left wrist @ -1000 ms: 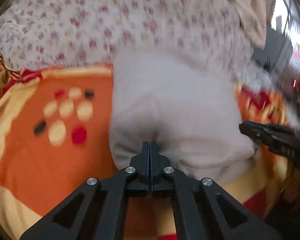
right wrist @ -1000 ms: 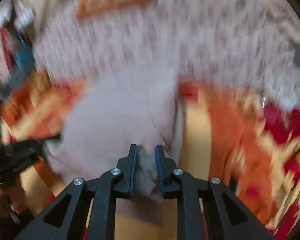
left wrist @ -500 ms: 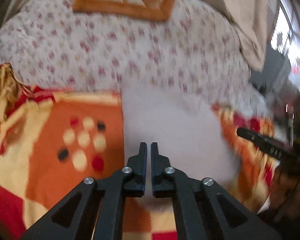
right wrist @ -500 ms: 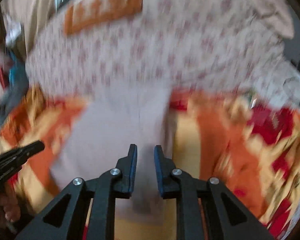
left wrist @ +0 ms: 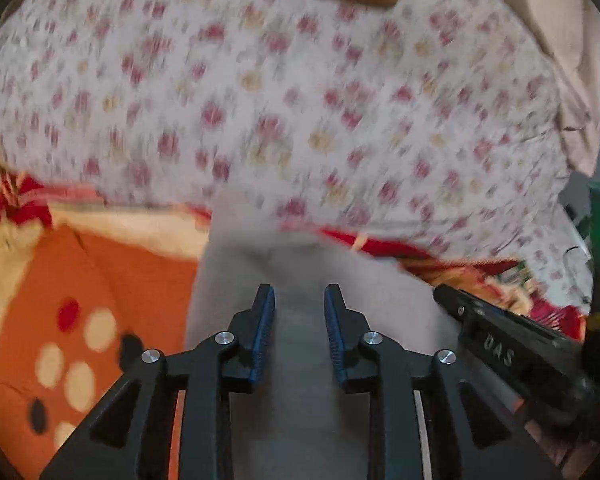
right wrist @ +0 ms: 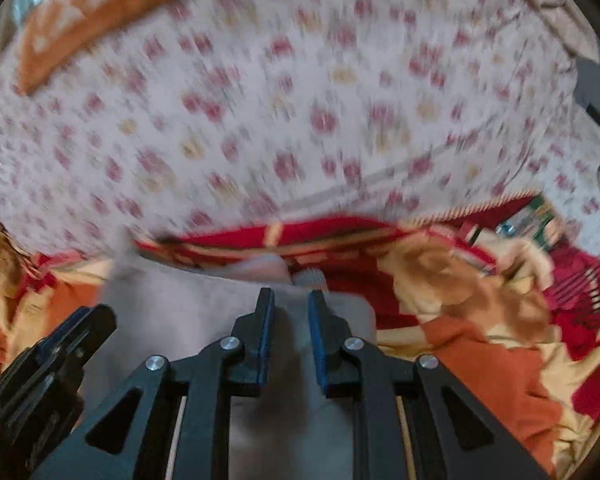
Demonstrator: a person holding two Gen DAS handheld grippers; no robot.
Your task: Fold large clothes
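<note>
A pale grey garment (left wrist: 236, 272) lies on an orange and red patterned blanket (left wrist: 100, 272), its far edge close to the floral sheet. My left gripper (left wrist: 299, 292) hovers over it with its jaws opening; grey cloth shows in the gap but the pads do not press on it. In the right wrist view the garment (right wrist: 180, 300) runs under my right gripper (right wrist: 290, 298), whose narrow gap is filled with grey cloth pinched between the blue pads. Each gripper shows in the other's view: the right one (left wrist: 500, 344) and the left one (right wrist: 60, 344).
A white sheet with red flowers (left wrist: 300, 100) covers the bed beyond the blanket. An orange checked pillow (right wrist: 100, 12) lies at the far end. Beige cloth (left wrist: 572, 60) hangs at the right. The blanket is crumpled at the right (right wrist: 480, 280).
Both grippers have swept forward over the garment toward the floral sheet. The left jaws, shut a second ago, now stand apart. The right jaws keep their narrow gap.
</note>
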